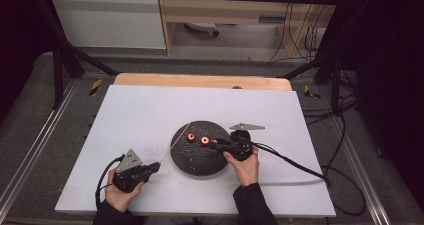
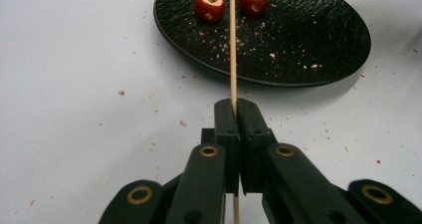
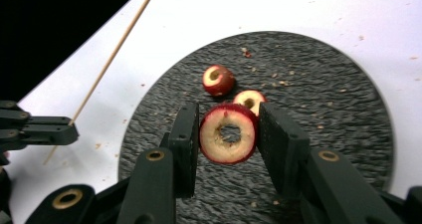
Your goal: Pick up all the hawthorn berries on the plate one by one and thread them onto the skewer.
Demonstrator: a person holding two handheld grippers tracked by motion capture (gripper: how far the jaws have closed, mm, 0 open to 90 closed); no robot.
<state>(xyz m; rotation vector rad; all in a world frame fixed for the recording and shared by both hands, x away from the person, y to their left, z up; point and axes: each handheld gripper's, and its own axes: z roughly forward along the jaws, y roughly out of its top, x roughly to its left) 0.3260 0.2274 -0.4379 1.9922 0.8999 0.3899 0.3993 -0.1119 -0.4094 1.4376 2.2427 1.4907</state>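
Clamped in the right claw, a red cored fruit slice hangs over the black plate holding two more pieces just beyond, while the left claw pinches a skewer.

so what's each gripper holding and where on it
Left gripper pinches the wooden skewer near its lower end. Right gripper clamps a cored red fruit piece by its sides.

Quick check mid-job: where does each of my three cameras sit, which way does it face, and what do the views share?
High view: above the person's side, facing forward and down on the white table; both hands show.
Left gripper view: rides the left gripper, looking along the thin wooden skewer toward the round black textured plate.
Right gripper view: rides the right gripper, facing the plate, jaws clamping a cored red fruit piece.
Shared: plate, skewer, two loose red fruit pieces.
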